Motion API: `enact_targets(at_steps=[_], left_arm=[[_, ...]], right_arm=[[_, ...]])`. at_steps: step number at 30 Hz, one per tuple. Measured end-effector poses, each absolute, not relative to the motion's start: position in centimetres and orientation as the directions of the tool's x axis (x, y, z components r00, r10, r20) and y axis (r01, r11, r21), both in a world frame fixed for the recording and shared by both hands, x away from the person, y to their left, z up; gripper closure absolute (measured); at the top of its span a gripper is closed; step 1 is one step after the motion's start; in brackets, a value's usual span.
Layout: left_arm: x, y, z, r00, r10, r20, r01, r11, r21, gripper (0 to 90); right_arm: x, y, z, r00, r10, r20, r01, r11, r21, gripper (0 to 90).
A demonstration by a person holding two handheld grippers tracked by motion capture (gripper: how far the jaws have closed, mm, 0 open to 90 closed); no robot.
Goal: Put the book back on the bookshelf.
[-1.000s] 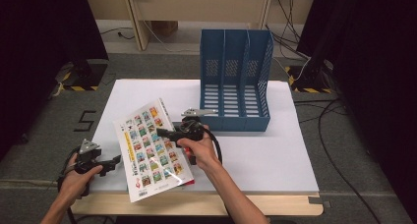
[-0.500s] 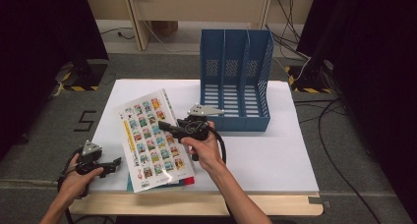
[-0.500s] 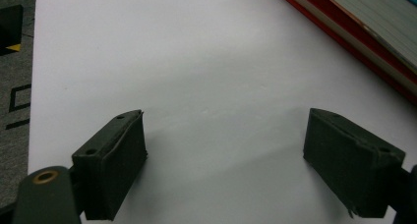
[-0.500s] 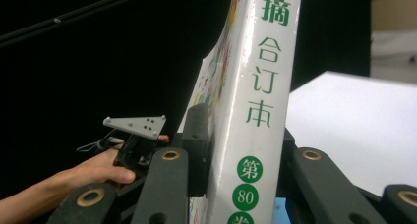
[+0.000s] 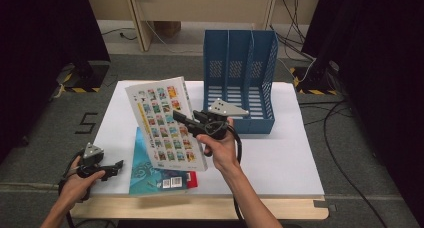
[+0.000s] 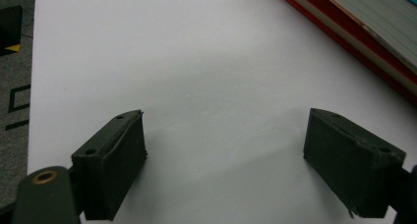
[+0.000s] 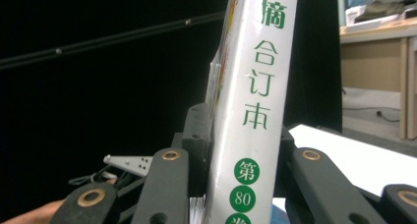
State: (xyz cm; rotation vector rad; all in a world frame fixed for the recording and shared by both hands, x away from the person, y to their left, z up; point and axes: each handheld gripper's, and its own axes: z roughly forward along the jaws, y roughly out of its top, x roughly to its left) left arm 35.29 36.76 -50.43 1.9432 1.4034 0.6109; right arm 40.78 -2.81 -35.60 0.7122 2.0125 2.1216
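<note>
The right gripper (image 5: pixel 181 119) is clamping the picture book (image 5: pixel 165 122) upright. The left gripper (image 6: pixel 241 160) is resting open. The blue file rack (image 5: pixel 240 83) is standing on the counter (image 5: pixel 280 158)

My high view looks down on the whole surface (image 5: pixel 280 158); each gripper view sits close behind its fingers — the right shares the magazine (image 7: pixel 251 101).

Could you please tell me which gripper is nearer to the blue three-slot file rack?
The right gripper: it holds the white picture-covered book just left of the rack. The left gripper sits open at the table's near-left corner.
</note>
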Motion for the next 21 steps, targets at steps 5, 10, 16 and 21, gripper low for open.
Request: enact_targets(at_steps=[5,10,16,21], left_arm=[[35.3,36.8,-50.4,0.317,0.949,-0.006,0.642,-0.21,0.737,14.9],[35.3,36.8,-50.5,0.316,0.949,-0.007,0.642,-0.209,0.738,14.8],[35.3,36.8,-50.5,0.319,0.948,-0.007,0.641,-0.21,0.739,14.8],[35.3,36.8,-50.5,0.321,0.947,-0.004,0.641,-0.214,0.738,14.7]], right_arm=[[40.4,-4.6,-35.1,-0.873,0.433,0.226,0.189,-0.126,0.974,71.3],[39.8,-7.5,-34.9,-0.847,0.49,0.205,0.153,-0.144,0.978,71.4],[39.6,-9.7,-34.8,-0.819,0.533,0.214,0.137,-0.18,0.974,71.4],[39.1,-10.9,-34.8,-0.801,0.568,0.189,0.113,-0.166,0.98,71.4]])
